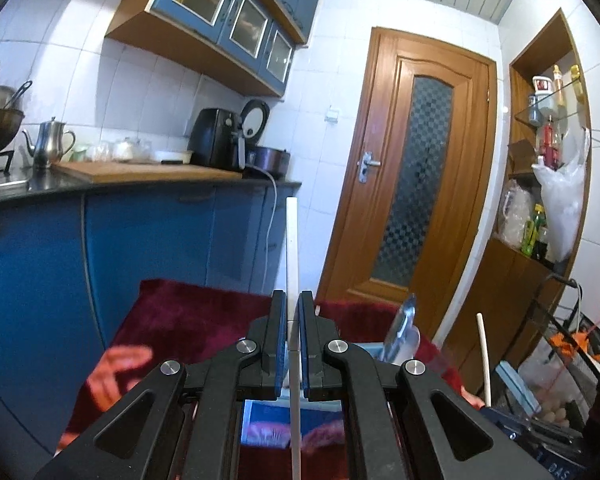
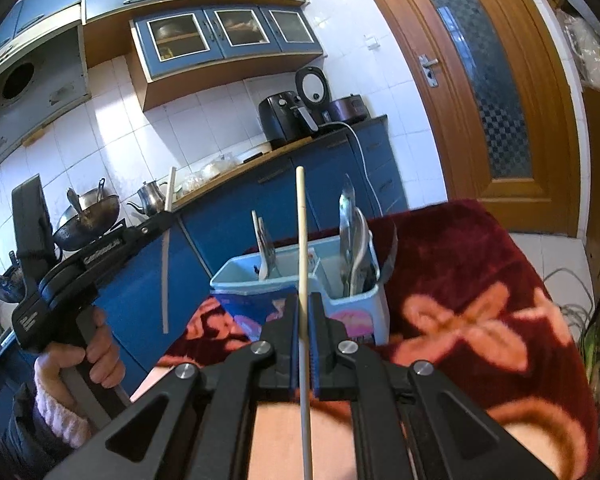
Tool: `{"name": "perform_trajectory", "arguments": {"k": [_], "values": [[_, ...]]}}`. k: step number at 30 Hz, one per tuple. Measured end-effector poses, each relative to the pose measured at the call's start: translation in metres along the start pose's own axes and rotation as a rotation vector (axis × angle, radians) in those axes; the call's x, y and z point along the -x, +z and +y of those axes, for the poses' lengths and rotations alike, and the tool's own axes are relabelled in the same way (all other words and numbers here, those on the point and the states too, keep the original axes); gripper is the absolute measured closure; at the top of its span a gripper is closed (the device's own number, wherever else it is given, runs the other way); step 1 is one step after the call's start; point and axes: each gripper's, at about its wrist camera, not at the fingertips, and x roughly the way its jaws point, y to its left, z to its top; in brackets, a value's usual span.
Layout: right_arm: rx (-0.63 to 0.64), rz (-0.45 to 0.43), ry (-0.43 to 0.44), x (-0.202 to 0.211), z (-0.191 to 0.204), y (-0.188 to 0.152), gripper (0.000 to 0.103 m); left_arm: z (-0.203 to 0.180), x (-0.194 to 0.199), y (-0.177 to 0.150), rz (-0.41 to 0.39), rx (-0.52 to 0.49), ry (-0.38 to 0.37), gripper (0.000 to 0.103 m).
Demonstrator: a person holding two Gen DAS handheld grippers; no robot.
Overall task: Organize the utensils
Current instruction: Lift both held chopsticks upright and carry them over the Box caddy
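One white chopstick (image 1: 292,248) is clamped between the nearly closed jaws of the left gripper (image 1: 293,316), its tip standing up well past them. A second chopstick (image 2: 301,232) is pinched the same way in the right gripper (image 2: 304,312). Ahead of the right jaws, the light-blue utensil holder (image 2: 352,300) on the red floral cloth (image 2: 480,320) already holds spoons (image 2: 350,236); both chopsticks are judged not yet placed.

Each fisheye sits close behind its own gripper's fingers, looking nearly level across the kitchen. Both views share the wooden door (image 1: 416,168), the air fryer (image 2: 284,120) and the blue utensil holder (image 2: 300,292).
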Motion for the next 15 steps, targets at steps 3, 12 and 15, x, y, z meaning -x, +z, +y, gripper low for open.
{"name": "perform_trajectory", "arguments": {"k": [3,12,15], "values": [[0.018,-0.019,0.004,-0.009,0.000,0.009,0.097,0.003,-0.015,0.006,-0.016,0.010,-0.007,0.097],[0.050,-0.072,0.023,-0.036,-0.002,0.028,0.097,0.014,-0.052,0.014,-0.087,0.046,0.016,0.097],[0.072,-0.114,0.012,-0.046,-0.002,0.036,0.097,0.012,-0.061,0.011,-0.118,0.024,0.037,0.097]]}}
